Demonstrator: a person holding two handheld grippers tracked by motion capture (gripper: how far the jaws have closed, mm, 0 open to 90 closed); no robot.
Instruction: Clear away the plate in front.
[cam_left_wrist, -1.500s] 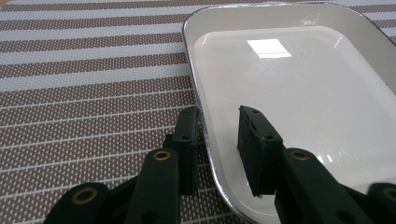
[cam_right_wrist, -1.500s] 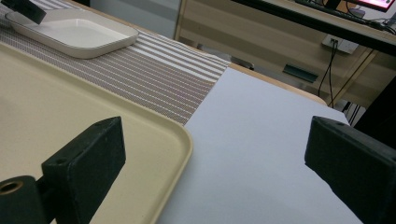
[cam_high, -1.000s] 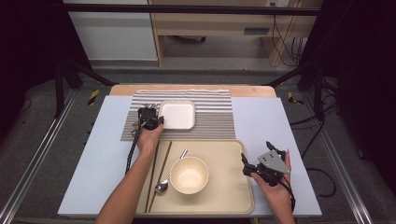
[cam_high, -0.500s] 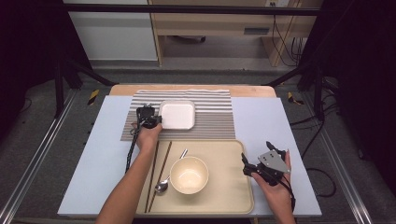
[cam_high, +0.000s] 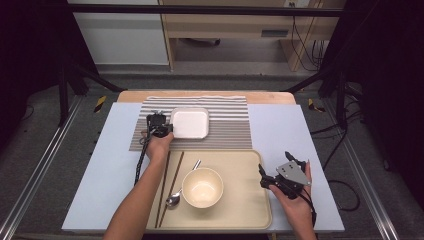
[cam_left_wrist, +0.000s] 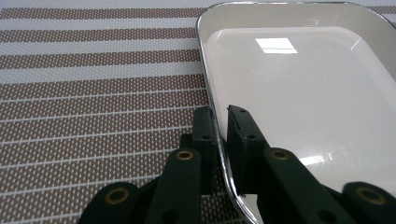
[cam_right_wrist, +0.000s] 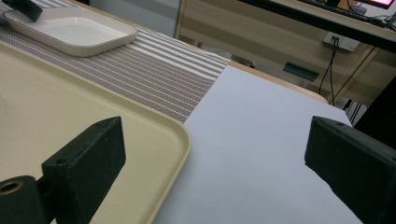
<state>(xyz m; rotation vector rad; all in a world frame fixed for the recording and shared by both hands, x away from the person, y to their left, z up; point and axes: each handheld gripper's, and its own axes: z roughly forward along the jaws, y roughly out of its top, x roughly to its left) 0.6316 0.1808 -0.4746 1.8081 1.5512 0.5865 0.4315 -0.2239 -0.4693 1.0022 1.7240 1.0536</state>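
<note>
A white rectangular dish (cam_high: 190, 122) lies on a striped placemat (cam_high: 225, 125). My left gripper (cam_high: 168, 129) is at the dish's left edge. In the left gripper view its jaws (cam_left_wrist: 221, 116) straddle the dish (cam_left_wrist: 299, 93) rim, one pad outside and one inside. They have just been closing and now press on the rim. My right gripper (cam_high: 274, 161) hovers by the right edge of the beige tray (cam_high: 245, 170). Seen in the right gripper view, it (cam_right_wrist: 219, 140) stands wide open with nothing between the pads.
The tray holds a cream bowl (cam_high: 202, 186), a spoon (cam_high: 179, 192) and a pair of chopsticks (cam_high: 167, 185). A pale blue mat (cam_high: 285, 130) covers the table under the tray and placemat. Dark frame posts stand at both sides.
</note>
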